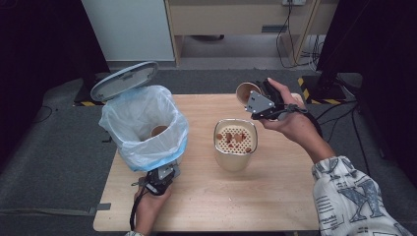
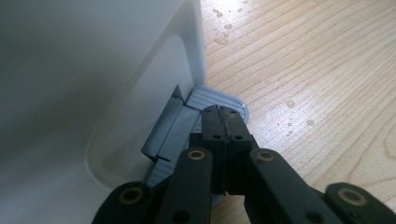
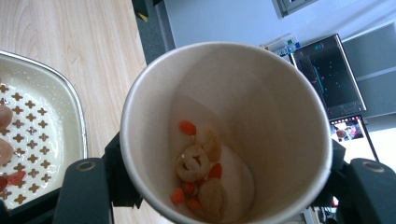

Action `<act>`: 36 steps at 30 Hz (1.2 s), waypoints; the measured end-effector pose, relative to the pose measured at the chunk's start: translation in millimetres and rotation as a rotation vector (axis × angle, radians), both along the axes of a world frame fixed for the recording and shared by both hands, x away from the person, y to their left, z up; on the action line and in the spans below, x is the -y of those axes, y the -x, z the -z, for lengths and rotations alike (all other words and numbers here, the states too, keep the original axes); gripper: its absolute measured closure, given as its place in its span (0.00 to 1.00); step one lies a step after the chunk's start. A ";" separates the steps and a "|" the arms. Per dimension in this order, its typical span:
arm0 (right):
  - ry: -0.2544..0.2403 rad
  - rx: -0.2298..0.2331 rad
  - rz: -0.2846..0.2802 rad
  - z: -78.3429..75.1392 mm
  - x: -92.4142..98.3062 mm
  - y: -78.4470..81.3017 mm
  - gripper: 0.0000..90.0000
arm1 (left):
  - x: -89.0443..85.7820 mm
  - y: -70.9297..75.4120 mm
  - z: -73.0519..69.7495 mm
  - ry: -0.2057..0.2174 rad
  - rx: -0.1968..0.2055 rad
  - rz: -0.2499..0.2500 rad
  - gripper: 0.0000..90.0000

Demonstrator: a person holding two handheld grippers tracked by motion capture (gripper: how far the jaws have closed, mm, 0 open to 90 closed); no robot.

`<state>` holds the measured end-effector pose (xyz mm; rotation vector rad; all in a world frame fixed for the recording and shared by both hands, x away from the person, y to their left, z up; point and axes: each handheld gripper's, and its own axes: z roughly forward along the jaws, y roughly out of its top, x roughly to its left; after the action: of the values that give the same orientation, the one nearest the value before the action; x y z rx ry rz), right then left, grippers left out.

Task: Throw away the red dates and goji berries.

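Your left tool [image 2: 223, 122], pressed together, holds the bin's pedal [image 2: 218, 101] down while your right tool [image 1: 259, 105] pinches the cup [image 3: 224, 130] above the counter [image 1: 275, 196] behind the strainer [image 1: 236, 142]; tip carelessly and scraps miss the bin [image 1: 142, 125].

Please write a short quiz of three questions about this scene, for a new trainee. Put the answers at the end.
1. True or false: the lid of the bin stands open.
2. What does the right gripper hold?
A. a spoon
B. a paper cup with food bits inside
C. a bottle
3. Fill in: the shut jaws of the left gripper rest on the grey ____ at the foot of the bin.

Key:
1. True; the lid is tipped up behind the bin.
2. B
3. pedal
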<state>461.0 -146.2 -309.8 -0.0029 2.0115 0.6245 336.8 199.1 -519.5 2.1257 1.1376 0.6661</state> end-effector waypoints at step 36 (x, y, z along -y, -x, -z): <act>0.175 0.119 0.002 -12.5 -7.9 12.2 0.35 | 0.6 0.3 0.1 0.006 -0.004 -0.006 0.99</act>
<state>448.8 -138.2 -297.2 -0.1398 1.9443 0.4348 336.5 198.6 -519.6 2.1199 1.1470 0.6609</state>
